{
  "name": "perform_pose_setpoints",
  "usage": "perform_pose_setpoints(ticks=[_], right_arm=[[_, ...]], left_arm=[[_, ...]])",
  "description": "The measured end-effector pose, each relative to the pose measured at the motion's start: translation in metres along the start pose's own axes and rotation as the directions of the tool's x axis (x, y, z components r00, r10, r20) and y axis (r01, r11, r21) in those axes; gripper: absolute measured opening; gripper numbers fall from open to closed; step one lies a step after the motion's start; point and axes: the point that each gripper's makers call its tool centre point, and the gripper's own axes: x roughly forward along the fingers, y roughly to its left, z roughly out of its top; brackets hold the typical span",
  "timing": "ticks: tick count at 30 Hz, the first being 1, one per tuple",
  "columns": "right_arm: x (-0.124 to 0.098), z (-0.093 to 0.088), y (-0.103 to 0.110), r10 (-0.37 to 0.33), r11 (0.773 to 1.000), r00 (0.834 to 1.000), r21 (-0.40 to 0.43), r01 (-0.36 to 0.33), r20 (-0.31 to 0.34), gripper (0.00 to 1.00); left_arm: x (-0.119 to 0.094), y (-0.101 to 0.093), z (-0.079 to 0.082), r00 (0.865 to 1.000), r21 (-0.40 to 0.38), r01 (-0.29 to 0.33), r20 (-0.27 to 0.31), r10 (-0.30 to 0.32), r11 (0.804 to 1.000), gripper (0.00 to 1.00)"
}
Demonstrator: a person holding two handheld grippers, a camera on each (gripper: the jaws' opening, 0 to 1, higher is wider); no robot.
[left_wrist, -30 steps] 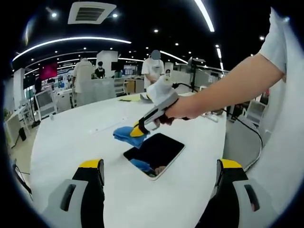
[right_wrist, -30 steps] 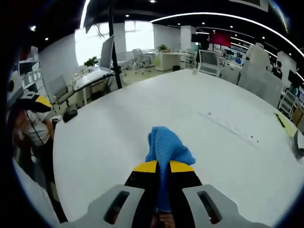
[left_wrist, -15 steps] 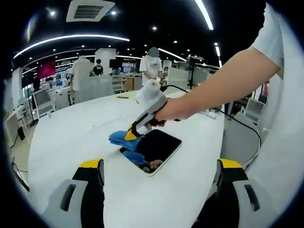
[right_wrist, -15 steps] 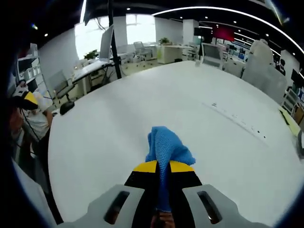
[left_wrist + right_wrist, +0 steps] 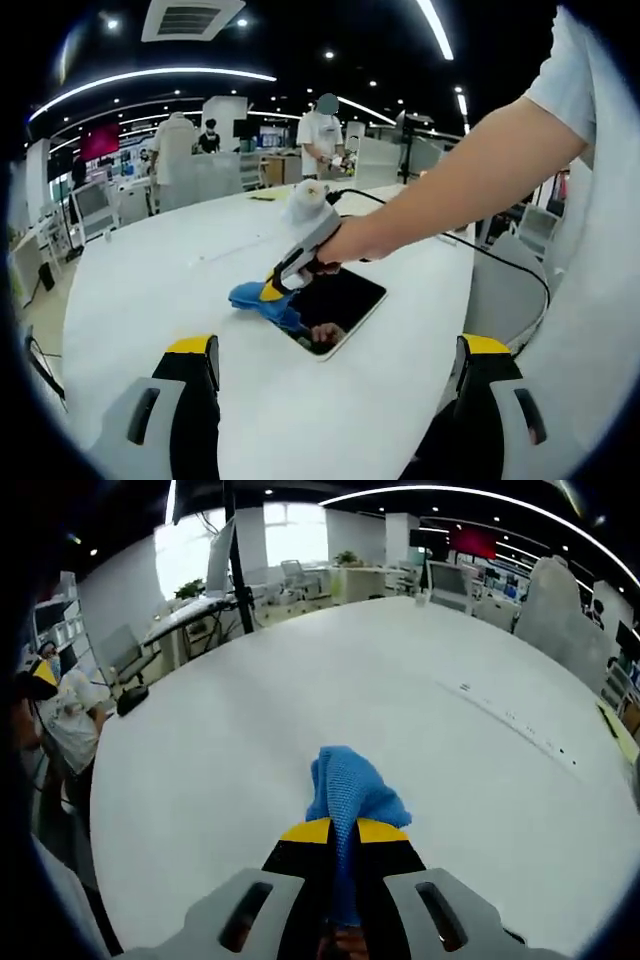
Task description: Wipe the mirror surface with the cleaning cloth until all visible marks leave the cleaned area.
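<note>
A dark rectangular mirror (image 5: 338, 306) with a pale rim lies flat on the white table (image 5: 150, 290) in the left gripper view. The blue cleaning cloth (image 5: 262, 300) rests at the mirror's left corner, and my right gripper (image 5: 274, 289), held by a hand coming in from the right, is shut on it. In the right gripper view the blue cloth (image 5: 350, 793) bunches out between the shut yellow-tipped jaws of my right gripper (image 5: 344, 832), above the white table (image 5: 250, 740). My left gripper (image 5: 340, 350) hangs back from the mirror, wide open, with nothing between its fingers.
A cable (image 5: 500, 255) runs across the table's right side behind the arm. Several people (image 5: 322, 135) stand at desks beyond the far edge. A black monitor stand (image 5: 240, 600) and chairs lie beyond the table in the right gripper view.
My right gripper has carried the cloth down and left along the mirror to its left corner. The left gripper has stayed open and still.
</note>
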Motion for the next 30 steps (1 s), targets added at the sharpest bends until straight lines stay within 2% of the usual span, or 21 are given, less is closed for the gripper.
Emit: perform_pose_setpoints(ticks=[5,7,12,13,15,16,20,30], right_arm=[[0.004,-0.003,0.002,0.000,1.000,1.000,0.022,0.000,-0.004,0.03],[0.006,-0.006,0.003,-0.007,1.000,1.000,0.003,0.007,-0.014,0.03],[0.012,-0.026,0.004,-0.017,1.000,0.999,0.005,0.018,-0.049,0.02],[0.012,-0.019,0.002,-0.026,1.000,1.000,-0.011,0.026,0.008,0.02],[0.010,-0.022,0.001,-0.028,0.998,1.000,0.049,0.028,0.004,0.02],[0.010,-0.022,0.001,-0.028,0.998,1.000,0.050,0.028,0.001,0.02],[0.010,-0.021,0.003,-0.028,0.999,1.000,0.015,0.028,-0.013,0.02],[0.009,-0.023,0.002,-0.021,1.000,1.000,-0.007,0.021,-0.017,0.02]], left_arm=[[-0.001,-0.002,-0.001,1.000,-0.007,-0.001,0.002,0.001,1.000,0.99],[-0.001,-0.003,-0.002,1.000,-0.013,-0.002,0.002,0.002,1.000,0.99],[0.001,-0.006,-0.010,1.000,-0.029,0.005,-0.008,-0.005,1.000,0.99],[0.001,-0.007,-0.011,1.000,-0.029,0.004,-0.010,-0.005,1.000,0.99],[0.001,-0.008,-0.012,1.000,-0.038,0.008,-0.011,-0.008,0.999,0.99],[0.001,-0.008,-0.013,1.000,-0.039,0.008,-0.013,-0.009,0.999,0.99],[0.003,-0.009,-0.013,1.000,-0.028,0.009,-0.022,-0.009,1.000,0.99],[0.001,-0.003,-0.002,1.000,-0.004,0.006,-0.010,-0.006,1.000,0.99]])
